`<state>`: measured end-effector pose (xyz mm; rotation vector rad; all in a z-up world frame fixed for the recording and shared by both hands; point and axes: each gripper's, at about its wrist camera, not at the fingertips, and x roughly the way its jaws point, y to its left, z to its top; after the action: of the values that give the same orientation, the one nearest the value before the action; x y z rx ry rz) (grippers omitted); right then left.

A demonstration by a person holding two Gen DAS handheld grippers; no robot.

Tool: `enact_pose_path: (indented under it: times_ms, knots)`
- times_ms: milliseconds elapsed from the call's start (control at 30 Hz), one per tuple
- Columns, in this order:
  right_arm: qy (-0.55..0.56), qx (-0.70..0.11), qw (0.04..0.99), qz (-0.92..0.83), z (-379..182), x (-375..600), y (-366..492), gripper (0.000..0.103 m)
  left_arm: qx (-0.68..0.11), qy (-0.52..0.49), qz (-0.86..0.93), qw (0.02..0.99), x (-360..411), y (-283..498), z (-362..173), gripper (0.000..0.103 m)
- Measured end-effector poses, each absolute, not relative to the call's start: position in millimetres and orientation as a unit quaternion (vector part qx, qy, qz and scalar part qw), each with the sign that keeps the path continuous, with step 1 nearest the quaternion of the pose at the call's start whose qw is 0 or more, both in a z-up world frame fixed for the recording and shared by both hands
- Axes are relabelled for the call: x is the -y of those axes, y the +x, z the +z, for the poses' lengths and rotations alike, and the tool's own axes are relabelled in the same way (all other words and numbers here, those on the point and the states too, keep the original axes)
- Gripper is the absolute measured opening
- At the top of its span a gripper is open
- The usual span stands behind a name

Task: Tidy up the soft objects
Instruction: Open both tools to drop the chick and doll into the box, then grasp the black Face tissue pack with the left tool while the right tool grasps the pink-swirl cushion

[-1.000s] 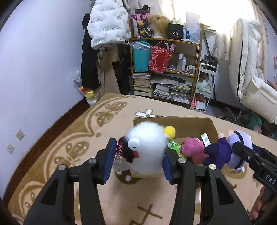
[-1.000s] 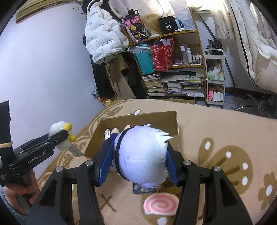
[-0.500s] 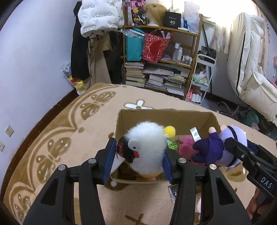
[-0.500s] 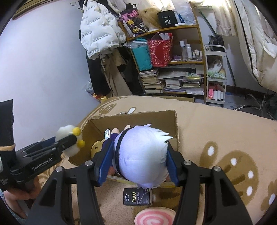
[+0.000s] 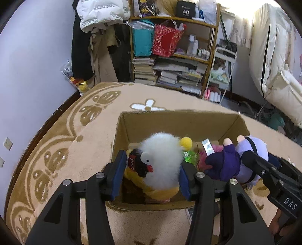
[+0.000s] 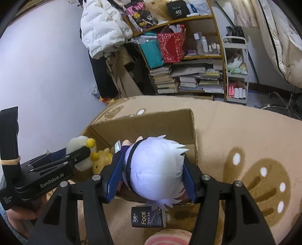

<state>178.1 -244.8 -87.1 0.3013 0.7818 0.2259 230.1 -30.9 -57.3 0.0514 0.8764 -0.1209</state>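
My left gripper point(image 5: 151, 175) has its blue pads against a fluffy white round plush toy point(image 5: 162, 162) whose dark band reads "Cool"; its jaws have just been easing apart, the toy between them. It hangs over the near left part of the open brown cardboard box point(image 5: 177, 122), above a yellow plush point(image 6: 102, 158) lying inside. My right gripper point(image 6: 151, 179) is likewise clamped on a pale lilac-haired doll in dark purple clothes point(image 6: 154, 169), jaws also just widening, over the box's near right corner. Its side reads "DAS"; the left one's reads "GenRobot.AI". On the tan patterned carpet point(image 6: 245, 135) just before the box lies a black tissue pack point(image 6: 149, 216) marked "Face". On the far shelf stands a black box point(image 6: 178, 8) marked "40".
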Motion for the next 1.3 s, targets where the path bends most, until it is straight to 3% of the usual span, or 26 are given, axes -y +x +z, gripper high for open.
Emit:
enact_pose_path:
  times_ms: [267,500,600,733,1300]
  knots:
    - [0.150,-0.387,0.902,0.118,-88.4,247.4,175.1,0.064,-0.437,0.046,-0.039,0.898,34.6,224.4,-62.3,0.062]
    - [0.134,-0.373,0.910,0.118,-70.8,244.8,167.2,0.091,-0.420,0.051,-0.015,0.906,29.8,216.6,-44.4,0.089]
    - [0.138,-0.360,0.914,0.124,-63.2,246.5,160.0,0.103,-0.422,0.061,-0.014,0.905,28.9,212.8,-36.8,0.091]
    - [0.131,-0.360,0.916,0.119,-55.7,248.4,152.4,0.103,-0.416,0.061,-0.017,0.907,25.2,205.1,-29.1,0.098]
    - [0.102,-0.377,0.915,0.105,-58.4,245.6,116.4,0.103,-0.417,0.010,-0.059,0.907,12.0,161.4,-19.5,0.100]
